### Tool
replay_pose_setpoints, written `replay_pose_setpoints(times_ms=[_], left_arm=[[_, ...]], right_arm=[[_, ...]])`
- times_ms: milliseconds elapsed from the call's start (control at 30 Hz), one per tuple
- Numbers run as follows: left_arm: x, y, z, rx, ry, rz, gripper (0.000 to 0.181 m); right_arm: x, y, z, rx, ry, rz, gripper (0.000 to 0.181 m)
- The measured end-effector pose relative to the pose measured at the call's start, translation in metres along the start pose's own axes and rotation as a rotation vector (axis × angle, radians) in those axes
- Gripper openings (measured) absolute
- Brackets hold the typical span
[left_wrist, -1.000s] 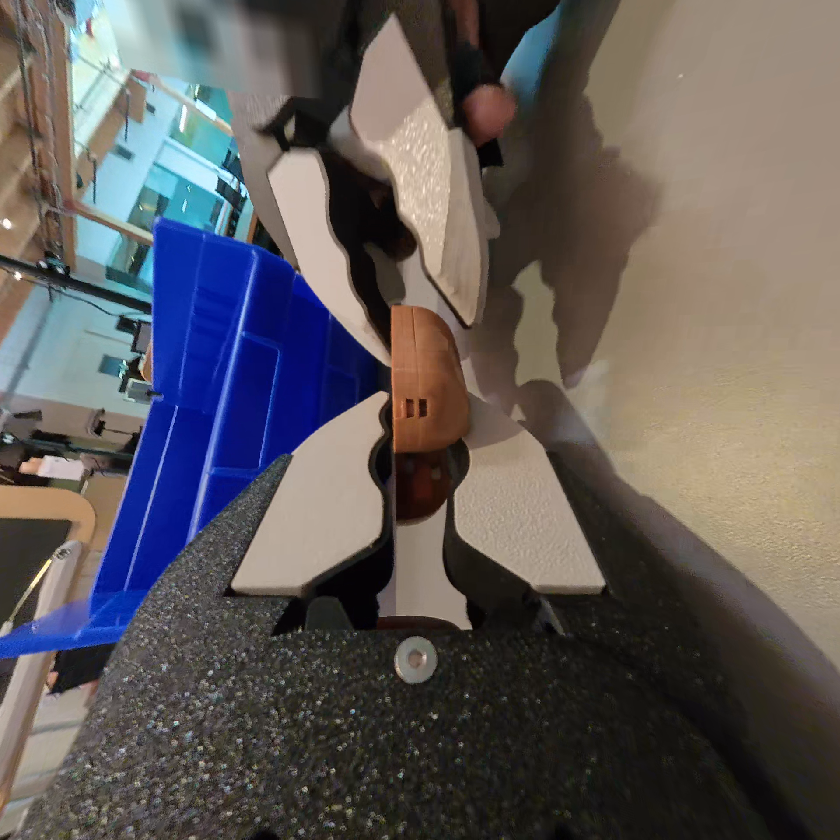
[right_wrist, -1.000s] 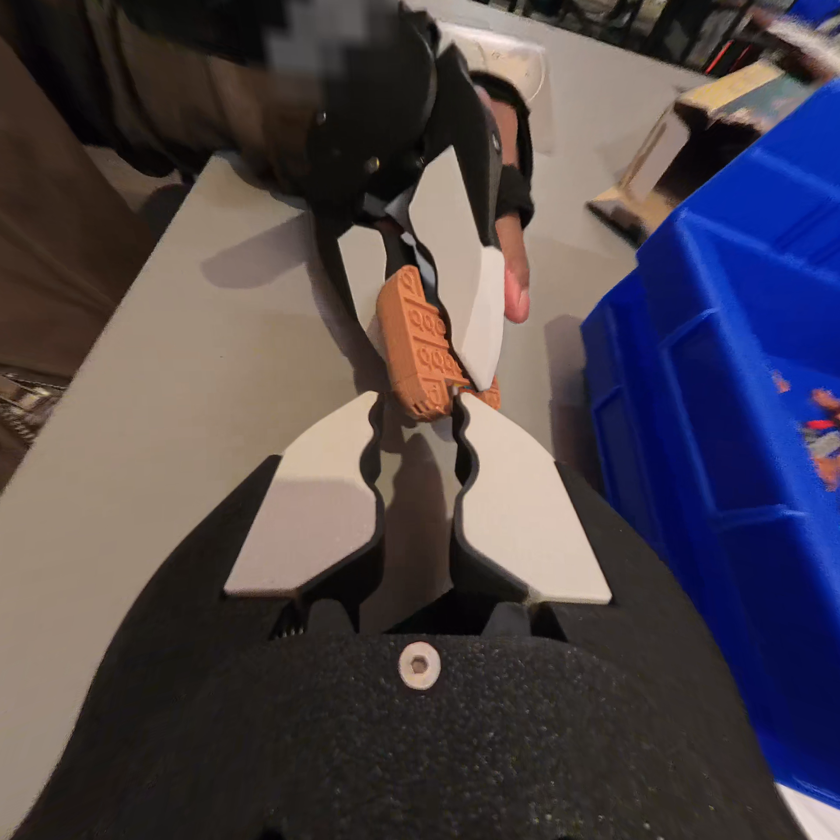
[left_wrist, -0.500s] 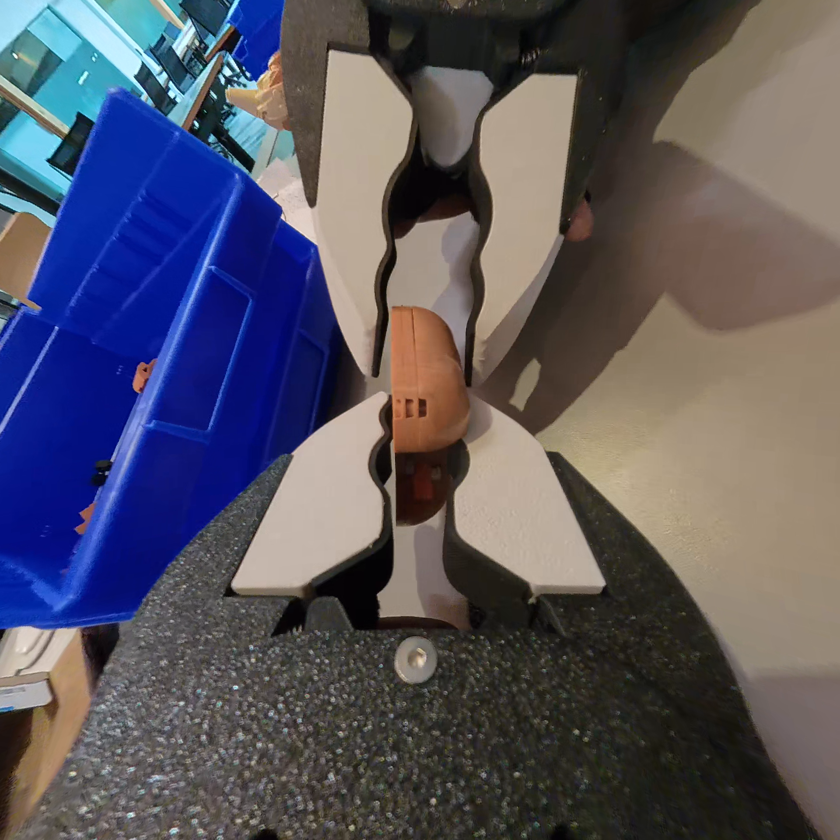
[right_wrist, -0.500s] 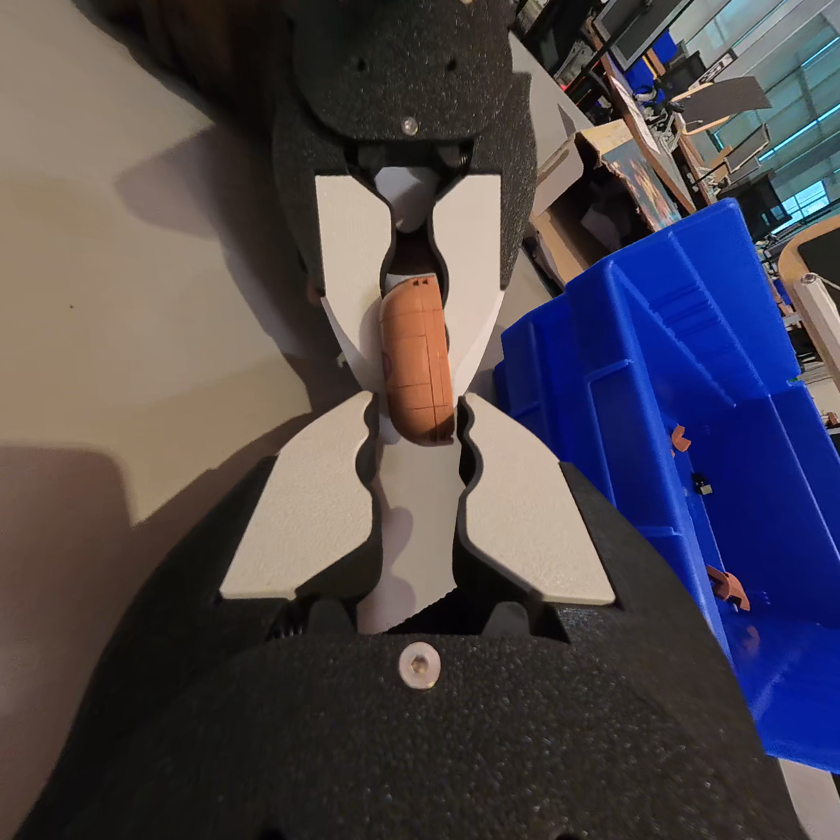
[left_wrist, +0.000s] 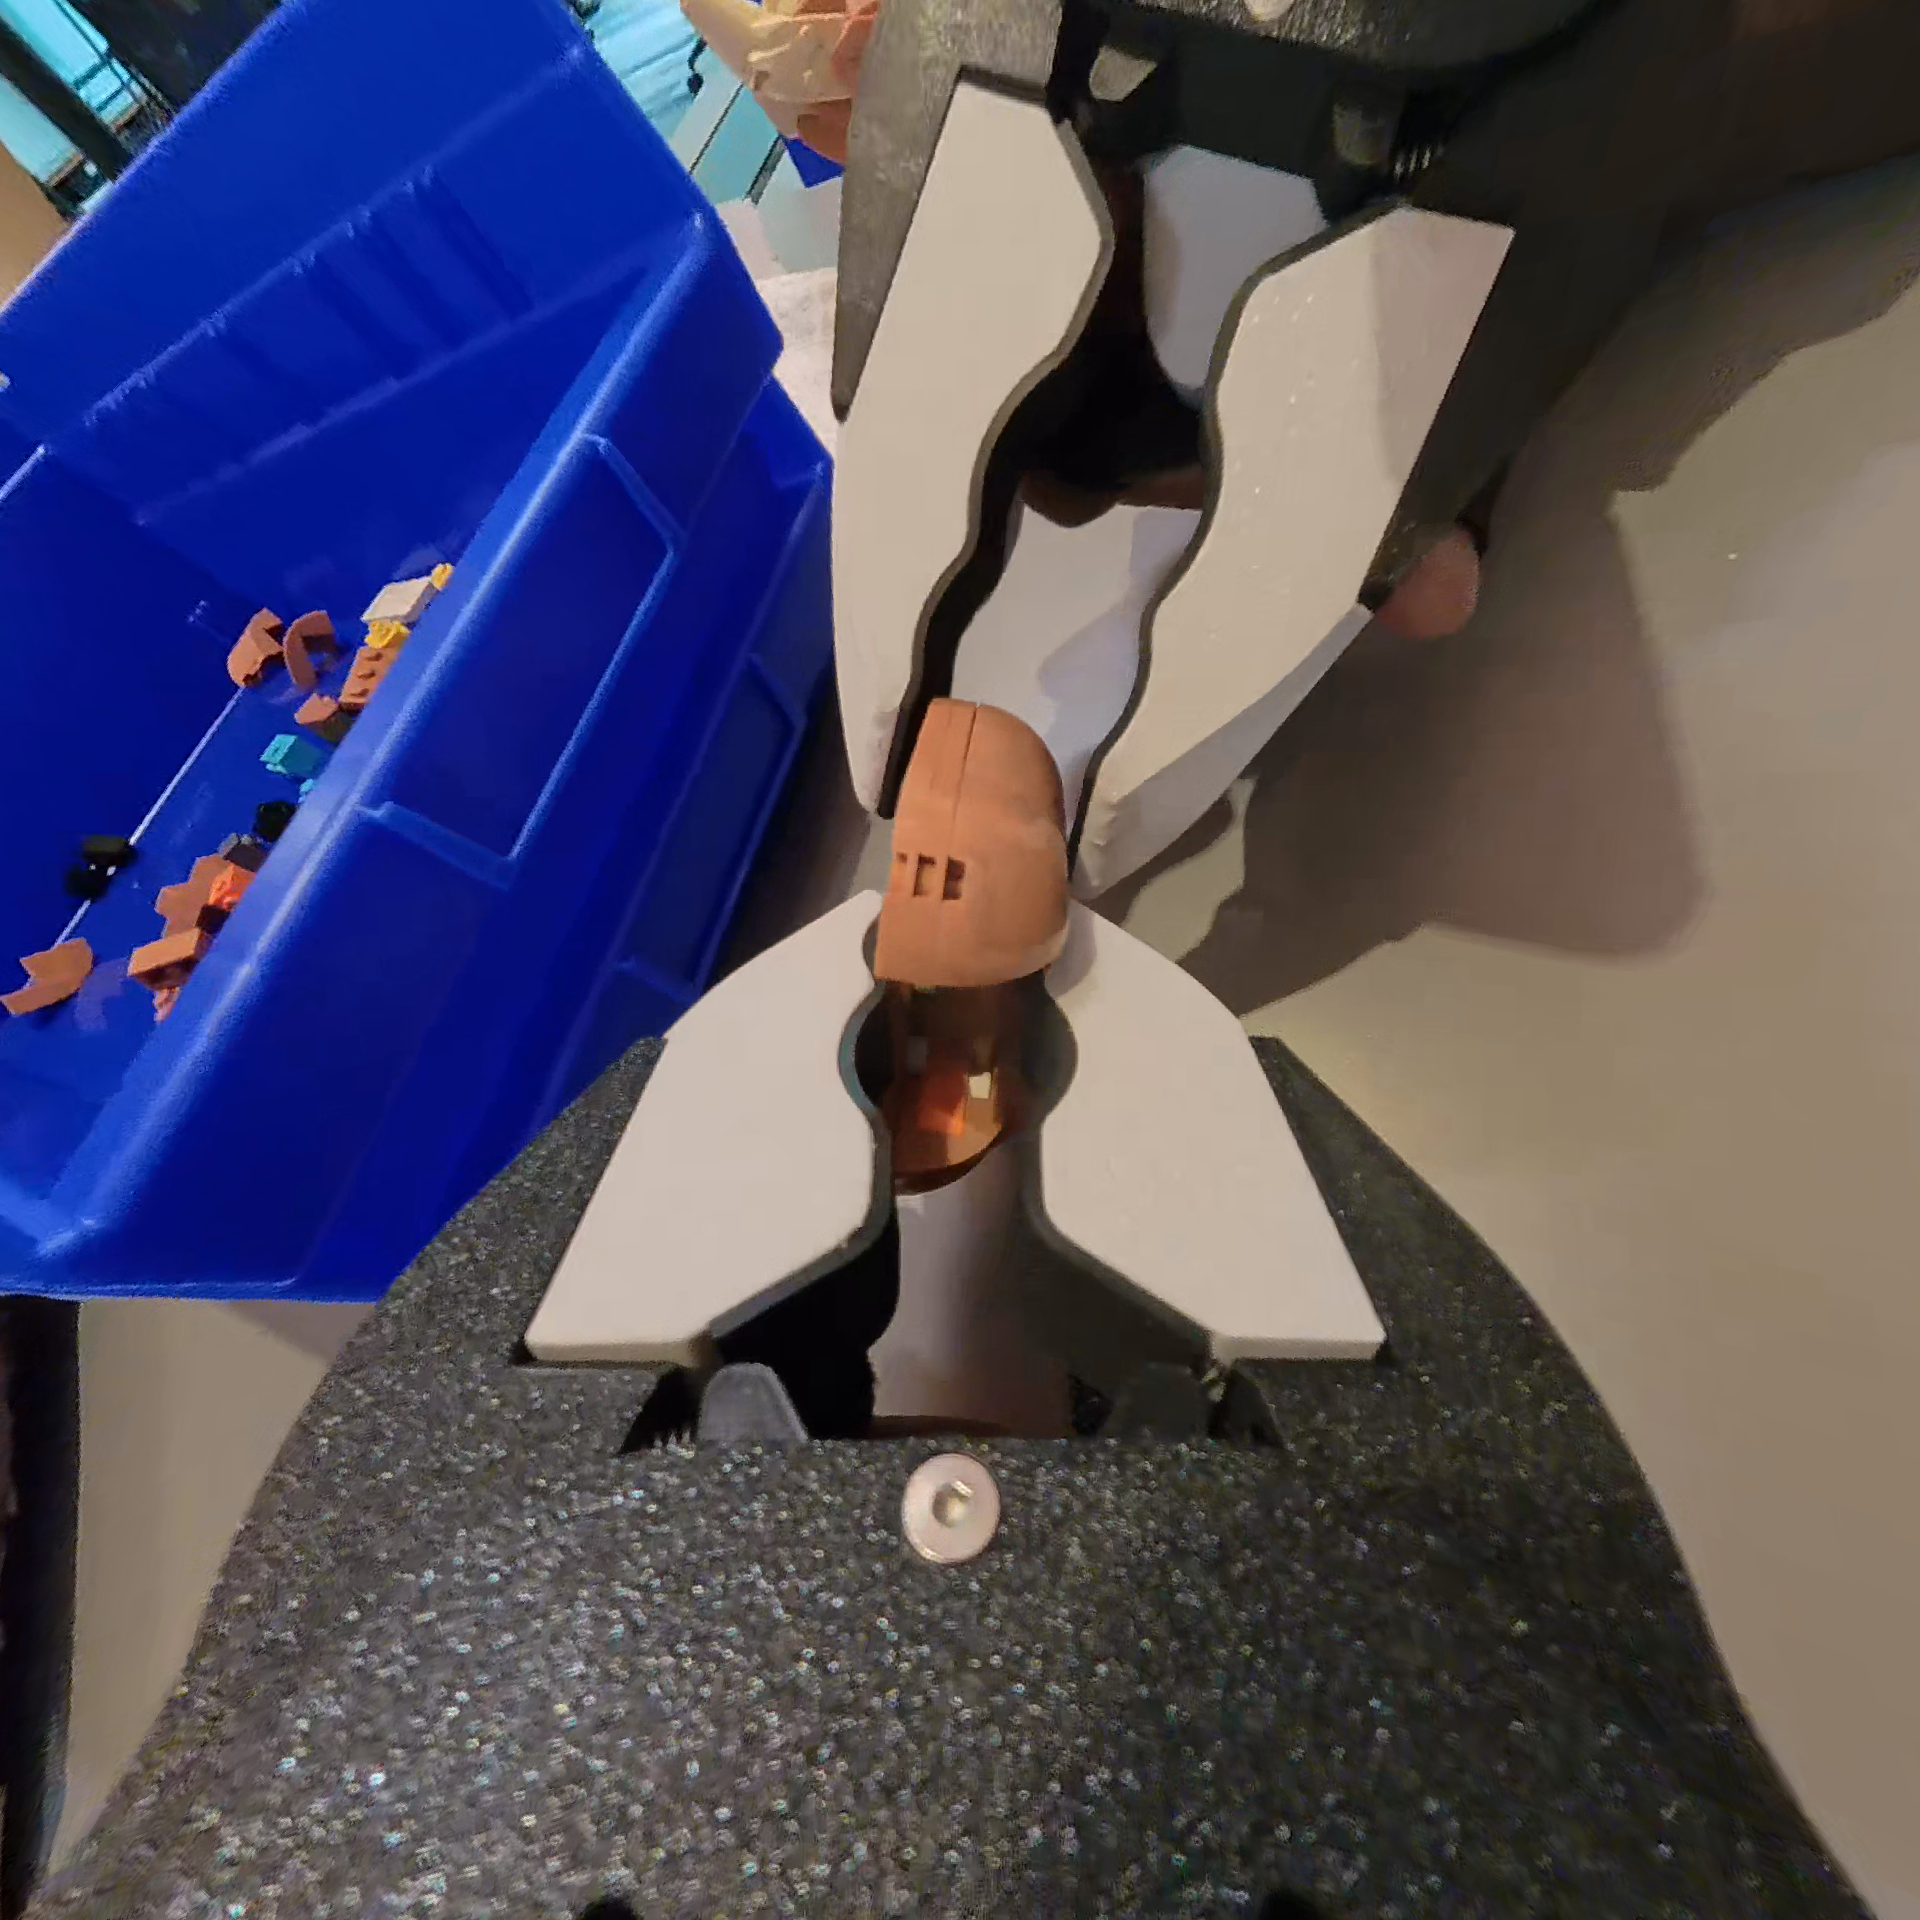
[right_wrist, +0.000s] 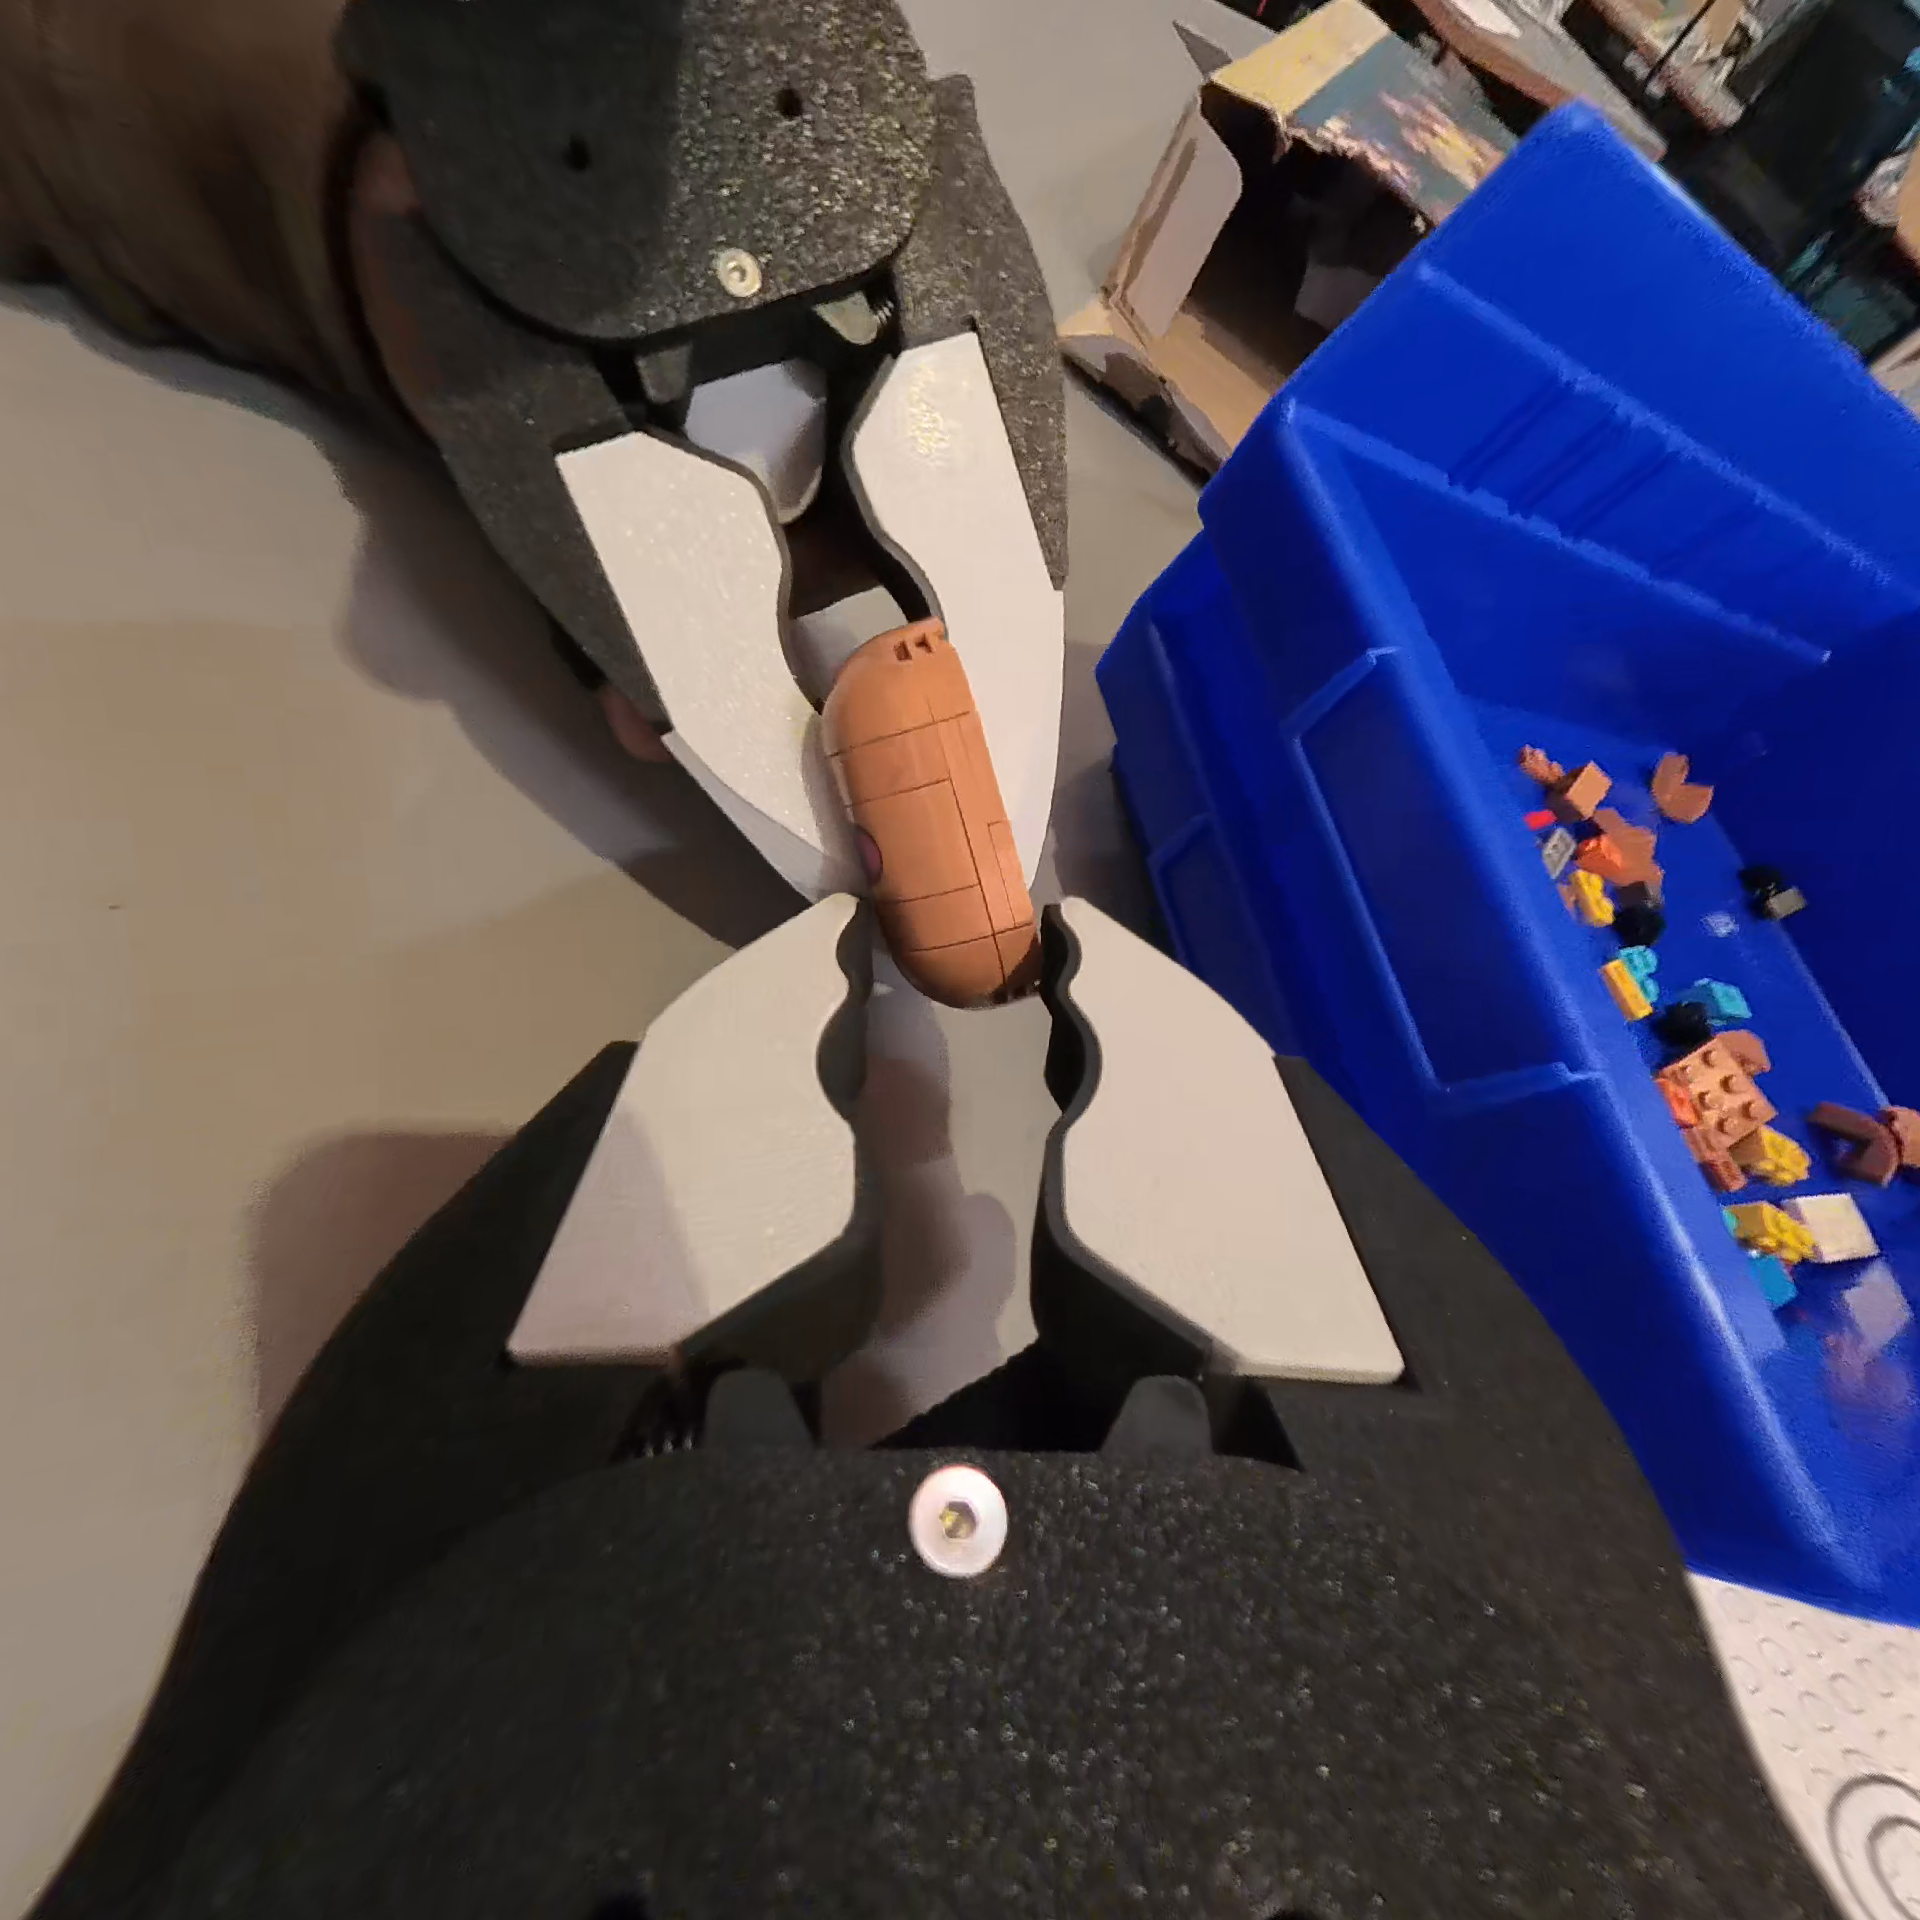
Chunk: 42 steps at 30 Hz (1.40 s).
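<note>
A brown rounded brick-built piece (left_wrist: 977, 852) is clamped in my left gripper (left_wrist: 971, 909), which is shut on its near end and holds it above the grey table (left_wrist: 1610, 1299). My right gripper (left_wrist: 987, 816) faces it head-on, jaws apart on either side of the piece's far end. In the right wrist view my right gripper (right_wrist: 945, 916) is open with the piece's rounded end (right_wrist: 935, 831) between its tips, close to the right fingertip (right_wrist: 1070, 935). The left gripper (right_wrist: 930, 862) grips the piece from the far side.
A blue plastic bin (left_wrist: 468, 935) stands beside the grippers, also in the right wrist view (right_wrist: 1455, 623). It holds several loose small bricks (right_wrist: 1714, 1101). An open cardboard box (right_wrist: 1226, 208) lies behind it. A person's sleeve (right_wrist: 156, 156) is at the far left. Both grippers' tips are close together, under 4 cm apart.
The two grippers have turned to face each other head-on. The right gripper's open jaws have moved around the free end of the piece. Both views now look into the bin.
</note>
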<state>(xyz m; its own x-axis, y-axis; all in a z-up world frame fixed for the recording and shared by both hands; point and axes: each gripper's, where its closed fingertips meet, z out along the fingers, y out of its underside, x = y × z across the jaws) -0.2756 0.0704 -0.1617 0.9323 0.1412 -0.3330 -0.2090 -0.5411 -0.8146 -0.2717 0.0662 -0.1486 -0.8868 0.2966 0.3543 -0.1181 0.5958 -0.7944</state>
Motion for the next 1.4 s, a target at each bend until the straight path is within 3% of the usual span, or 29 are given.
replay_pose_setpoints(times_ms=[167, 367, 800, 1133, 1400], left_arm=[[0.000, 0.002, 0.000, -0.009, 0.052, -0.164, 0.020], [0.000, 0.001, -0.007, 0.049, 0.223, -0.490, 0.020], [0.010, 0.001, -0.003, 0.023, 0.348, -0.778, 0.020], [0.014, 0.009, 0.009, -0.083, 0.235, -0.693, 0.020], [0.008, 0.010, 0.016, -0.134, 0.077, -0.539, 0.020]], right_arm=[[0.006, -0.001, -0.001, 0.032, 0.030, -0.005, 0.035], [0.019, -0.003, -0.007, 0.020, 0.236, -0.303, 0.032], [0.020, 0.000, -0.001, -0.067, 0.351, -0.496, 0.034], [0.016, 0.009, 0.007, -0.169, 0.396, -0.665, 0.026], [0.024, 0.010, 0.008, -0.212, 0.411, -0.580, 0.022]])
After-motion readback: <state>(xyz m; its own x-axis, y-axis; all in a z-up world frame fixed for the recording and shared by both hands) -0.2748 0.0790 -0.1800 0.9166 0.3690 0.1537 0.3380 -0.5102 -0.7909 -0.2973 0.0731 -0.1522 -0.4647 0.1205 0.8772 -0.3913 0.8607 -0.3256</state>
